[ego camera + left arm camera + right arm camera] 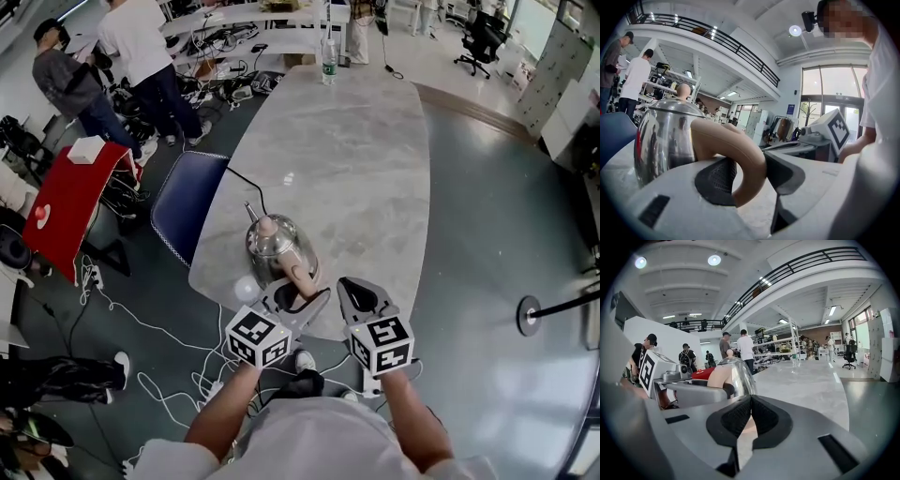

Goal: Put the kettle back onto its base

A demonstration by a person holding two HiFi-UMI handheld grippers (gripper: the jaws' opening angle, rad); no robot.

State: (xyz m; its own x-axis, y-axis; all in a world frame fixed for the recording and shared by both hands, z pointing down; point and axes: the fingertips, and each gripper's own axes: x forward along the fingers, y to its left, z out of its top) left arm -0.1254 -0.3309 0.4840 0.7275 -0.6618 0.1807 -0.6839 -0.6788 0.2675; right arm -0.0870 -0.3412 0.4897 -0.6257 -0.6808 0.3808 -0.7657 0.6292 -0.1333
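A shiny steel kettle with a beige knob and a beige handle is near the front-left edge of the grey marble table. My left gripper reaches it from the front. In the left gripper view the handle fills the gap of the left gripper, with a pad against each side. The kettle's bottom and whatever is under it are hidden. My right gripper hovers just right of the handle, its pads pressed together on nothing. The kettle lies ahead-left of it.
A black cable runs across the table to the kettle. A small white round thing lies by the front edge. A water bottle stands at the far end. A blue chair and a red table are on the left.
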